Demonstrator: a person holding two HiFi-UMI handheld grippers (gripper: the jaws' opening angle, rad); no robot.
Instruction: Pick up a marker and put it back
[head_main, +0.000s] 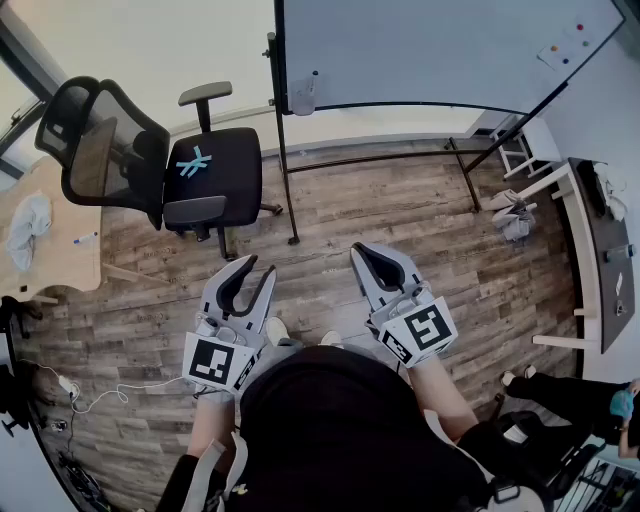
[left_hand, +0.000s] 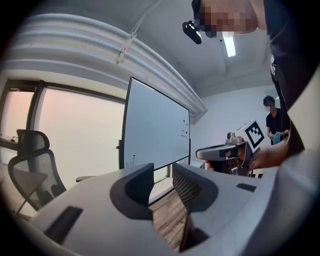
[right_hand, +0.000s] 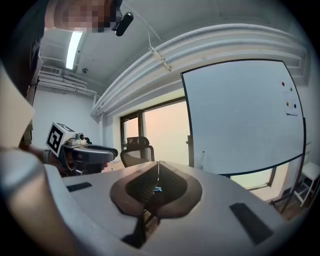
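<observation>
Not started yet: left gripper (head_main: 255, 277) jaws apart, empty; right gripper (head_main: 368, 258) pressed together, empty; whiteboard (head_main: 430, 50) far ahead, marker unpicked.

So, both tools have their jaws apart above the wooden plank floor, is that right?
Not quite: only the left tool has its jaws apart. The right gripper view shows the right tool shut and empty. Both are above the wooden plank floor.

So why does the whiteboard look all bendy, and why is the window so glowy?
Head view: the wide lens bows the edge of the whiteboard. Left gripper view: daylight washes the window out. Both gripper views: the round lens leaves black corners.
</observation>
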